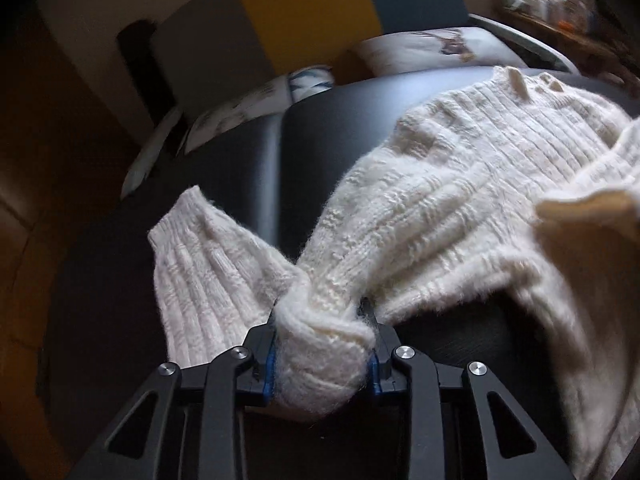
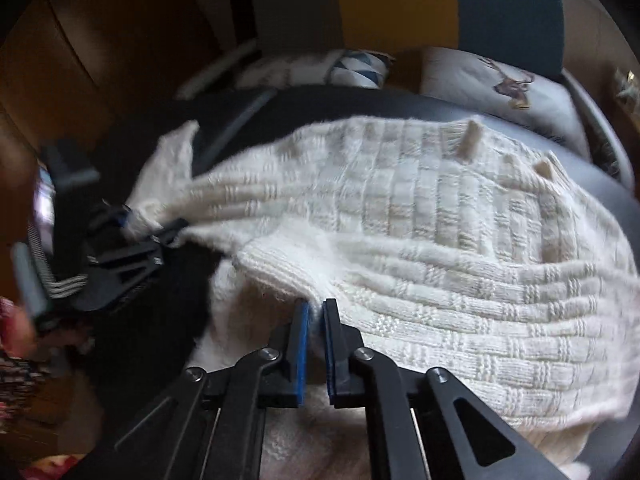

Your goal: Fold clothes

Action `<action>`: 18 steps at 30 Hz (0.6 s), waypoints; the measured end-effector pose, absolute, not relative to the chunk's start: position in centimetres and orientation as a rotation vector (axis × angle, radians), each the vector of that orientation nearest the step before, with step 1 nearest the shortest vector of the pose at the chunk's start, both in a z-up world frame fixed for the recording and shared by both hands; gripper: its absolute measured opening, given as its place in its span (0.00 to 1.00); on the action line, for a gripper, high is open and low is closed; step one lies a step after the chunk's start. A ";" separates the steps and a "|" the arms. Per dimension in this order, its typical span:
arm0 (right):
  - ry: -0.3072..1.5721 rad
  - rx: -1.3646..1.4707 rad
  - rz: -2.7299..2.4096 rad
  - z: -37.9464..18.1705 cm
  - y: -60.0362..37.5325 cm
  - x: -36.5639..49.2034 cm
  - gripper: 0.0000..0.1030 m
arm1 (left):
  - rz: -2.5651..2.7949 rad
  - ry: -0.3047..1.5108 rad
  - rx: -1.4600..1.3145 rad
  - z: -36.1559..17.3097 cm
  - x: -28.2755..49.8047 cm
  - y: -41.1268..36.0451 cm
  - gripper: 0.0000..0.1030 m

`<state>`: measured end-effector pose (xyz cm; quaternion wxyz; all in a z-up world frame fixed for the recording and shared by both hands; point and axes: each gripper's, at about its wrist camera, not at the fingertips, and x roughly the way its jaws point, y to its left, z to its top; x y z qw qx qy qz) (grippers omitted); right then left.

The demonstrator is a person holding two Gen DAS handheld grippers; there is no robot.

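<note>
A cream chunky-knit sweater (image 1: 460, 168) lies spread over a dark leather seat (image 1: 320, 128). My left gripper (image 1: 323, 316) is shut on a bunched sleeve, whose ribbed cuff (image 1: 200, 240) flops to the left. In the right wrist view the sweater (image 2: 440, 208) fills the middle. My right gripper (image 2: 315, 306) is shut on a folded edge of the knit near its ribbed hem. The left gripper (image 2: 144, 228) shows at the left of that view, pinching the sleeve. Toggle buttons (image 2: 468, 140) stick up from the far part.
Patterned cushions (image 2: 512, 80) sit behind the seat, against yellow (image 1: 304, 12) and teal (image 2: 508, 12) backrest panels. A wooden floor lies to the left. A hand and patterned sleeve (image 2: 16, 340) show at the left edge.
</note>
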<state>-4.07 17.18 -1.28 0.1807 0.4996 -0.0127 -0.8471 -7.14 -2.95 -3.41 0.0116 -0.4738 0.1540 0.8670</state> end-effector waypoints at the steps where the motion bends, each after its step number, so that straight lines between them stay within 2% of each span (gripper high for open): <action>1: -0.056 1.394 -2.404 -0.7 17.7 -4.1 0.06 | 2.706 0.434 -1.494 -3.1 -6.9 -3.4 0.34; 4: -0.116 1.343 -2.435 1.0 19.1 -4.2 0.06 | 2.737 0.376 -1.450 -1.5 -5.7 -2.5 0.37; 9: -0.192 1.267 -2.511 4.1 22.1 -4.1 0.05 | 2.694 0.410 -1.262 0.0 -4.2 3.6 0.40; 14: -0.182 1.231 -2.680 7.9 28.5 -4.6 0.05 | 2.606 0.467 -1.289 -2.2 -6.1 8.1 0.40; 18: -0.165 1.244 -2.843 9.5 35.1 -5.0 0.05 | 2.599 0.590 -1.322 -4.4 -7.0 9.6 0.40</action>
